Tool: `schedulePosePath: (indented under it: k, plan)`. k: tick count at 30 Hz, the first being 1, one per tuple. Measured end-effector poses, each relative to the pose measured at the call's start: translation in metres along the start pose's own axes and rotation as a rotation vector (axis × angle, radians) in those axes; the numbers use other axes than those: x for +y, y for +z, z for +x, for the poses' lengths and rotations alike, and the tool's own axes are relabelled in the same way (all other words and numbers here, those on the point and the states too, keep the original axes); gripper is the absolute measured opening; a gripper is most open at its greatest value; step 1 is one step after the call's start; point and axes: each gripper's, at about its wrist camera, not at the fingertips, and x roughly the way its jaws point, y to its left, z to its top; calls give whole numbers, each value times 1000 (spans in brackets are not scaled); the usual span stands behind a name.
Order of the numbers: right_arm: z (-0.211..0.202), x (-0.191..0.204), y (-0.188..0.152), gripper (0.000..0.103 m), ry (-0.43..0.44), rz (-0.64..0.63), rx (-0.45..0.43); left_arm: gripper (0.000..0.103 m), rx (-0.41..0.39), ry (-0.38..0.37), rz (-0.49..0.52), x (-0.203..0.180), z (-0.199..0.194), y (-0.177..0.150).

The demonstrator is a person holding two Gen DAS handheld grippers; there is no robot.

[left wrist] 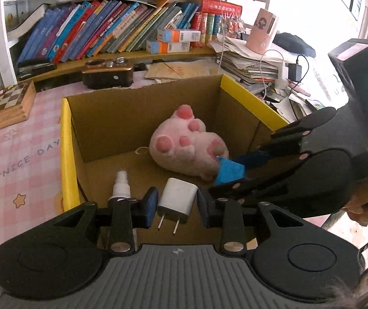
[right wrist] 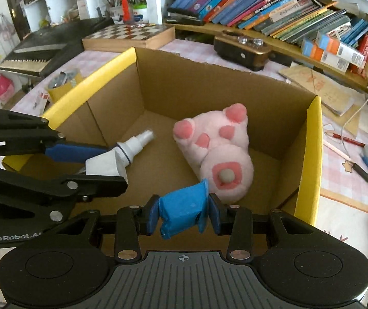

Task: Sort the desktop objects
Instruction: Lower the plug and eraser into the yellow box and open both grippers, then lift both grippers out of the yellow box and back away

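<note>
An open cardboard box [left wrist: 142,108] with yellow-taped rims [right wrist: 310,154] stands on the desk. Inside lie a pink plush toy [left wrist: 186,144], also in the right wrist view [right wrist: 217,152], and a white spray bottle [left wrist: 120,185] [right wrist: 135,144]. My left gripper [left wrist: 176,206] is over the box; a white plug charger [left wrist: 176,200] sits between its blue pads with small gaps either side. It shows in the right wrist view [right wrist: 106,166]. My right gripper [right wrist: 184,211] is shut on a blue packet [right wrist: 184,208], held above the box floor beside the plush; the packet also shows in the left wrist view [left wrist: 229,171].
A pink checked tablecloth [left wrist: 16,159] covers the desk. A chessboard box [left wrist: 3,105], a brown radio [left wrist: 108,73], stacked papers with cables [left wrist: 256,61] and a shelf of books [left wrist: 106,25] surround the box. Pencils and pens [right wrist: 351,149] lie right of the box.
</note>
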Motion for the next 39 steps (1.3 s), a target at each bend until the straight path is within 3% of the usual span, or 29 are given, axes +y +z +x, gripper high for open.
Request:
schedulePosePath:
  k: [6, 9, 10, 11, 12, 19, 24, 28, 39]
  plan:
    - [-6, 0, -1, 42, -11, 11, -24, 39, -41, 10, -2, -1, -6, 1]
    - [-19, -1, 0, 45, -18, 37, -60, 73, -94, 64, -13, 1, -18, 2]
    - [-25, -2, 0, 52, -13, 48, -80, 84, -119, 71, -25, 4, -24, 3]
    - [-33, -2, 0, 59, -11, 67, -110, 87, -146, 64, -42, 6, -31, 3]
    - [-40, -1, -1, 71, -19, 82, -137, 87, -163, 61, -55, 8, -36, 3]
    - [-78, 15, -8, 75, -91, 110, -303, 100, -260, 117, -106, 9, -76, 1]
    - [-97, 25, -21, 80, -156, 155, -393, 103, -325, 150, -132, 6, -106, -9]
    - [-109, 34, -27, 80, -169, 175, -419, 103, -346, 186, -144, 5, -122, -20]
    - [-121, 68, -54, 84, -209, 246, -429, 103, -346, 172, -188, 18, -155, -55]
